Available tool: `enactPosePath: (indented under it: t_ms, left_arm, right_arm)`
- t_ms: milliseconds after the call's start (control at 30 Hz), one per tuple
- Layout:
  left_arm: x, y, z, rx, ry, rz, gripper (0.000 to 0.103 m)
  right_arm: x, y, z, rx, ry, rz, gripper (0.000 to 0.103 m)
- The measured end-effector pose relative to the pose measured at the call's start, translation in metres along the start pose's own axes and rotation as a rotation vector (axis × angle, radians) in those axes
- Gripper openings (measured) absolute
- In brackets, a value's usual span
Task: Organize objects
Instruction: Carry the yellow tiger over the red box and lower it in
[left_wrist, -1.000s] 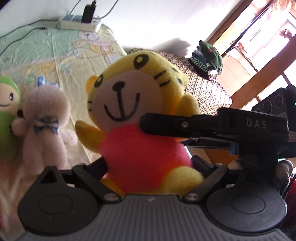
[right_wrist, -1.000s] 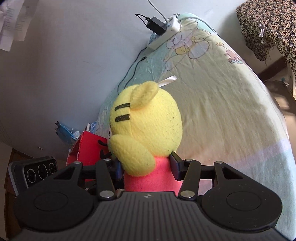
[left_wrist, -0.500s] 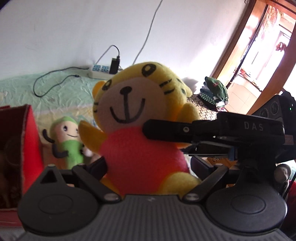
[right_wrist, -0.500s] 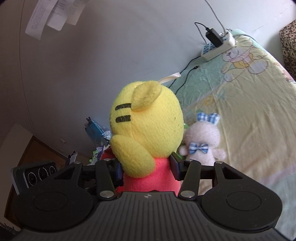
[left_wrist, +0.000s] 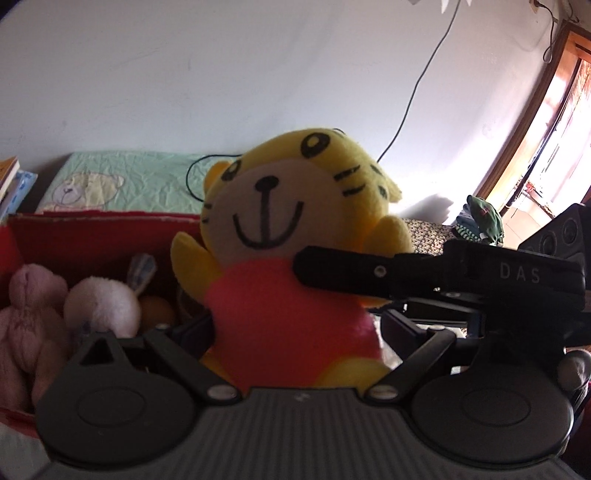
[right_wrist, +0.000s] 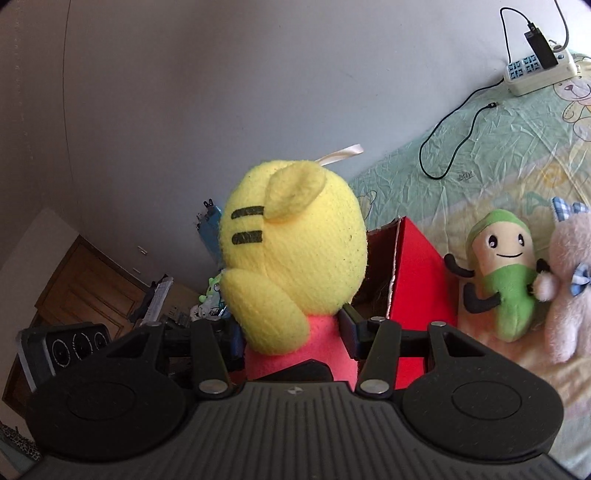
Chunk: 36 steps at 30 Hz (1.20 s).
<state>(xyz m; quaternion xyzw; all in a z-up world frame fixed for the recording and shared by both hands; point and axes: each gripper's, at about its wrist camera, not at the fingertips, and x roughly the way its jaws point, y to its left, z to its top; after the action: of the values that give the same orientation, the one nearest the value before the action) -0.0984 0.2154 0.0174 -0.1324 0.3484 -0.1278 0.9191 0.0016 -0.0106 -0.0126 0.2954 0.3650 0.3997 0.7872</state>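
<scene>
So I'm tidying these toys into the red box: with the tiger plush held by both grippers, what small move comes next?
Probably carry the tiger plush forward over the red box and lower it. Left gripper and right gripper both clamp it, and other plush toys lie inside.

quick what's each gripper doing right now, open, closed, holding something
Left gripper: closed on the tiger plush, at its red body.
Right gripper: closed on the same tiger plush, from behind.
</scene>
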Motion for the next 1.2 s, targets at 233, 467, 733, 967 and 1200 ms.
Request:
enactPosePath:
  t_ms: [233, 467, 733, 967, 1200]
  left_arm:
    - [0.017, 0.035, -0.007, 0.004, 0.067, 0.002, 0.092]
    - [0.023, 0.06, -0.007, 0.012, 0.101, -0.001, 0.092]
    - [0.024, 0.065, -0.009, 0.066, 0.117, -0.004, 0.093]
    - [0.02, 0.063, -0.01, 0.083, 0.12, -0.045, 0.092]
    - [0.039, 0.049, -0.018, 0.1, 0.171, -0.083, 0.093]
  right_arm:
    - [0.039, 0.01, -0.017, -0.039, -0.003, -0.153, 0.052]
    - [0.063, 0.008, -0.035, -0.037, -0.009, -0.211, 0.052]
    - [0.07, 0.02, -0.037, -0.117, -0.018, -0.302, 0.057]
    - [0.05, 0.022, -0.032, -0.135, -0.116, -0.373, 0.04]
    - [0.065, 0.031, -0.035, -0.211, -0.08, -0.396, 0.03]
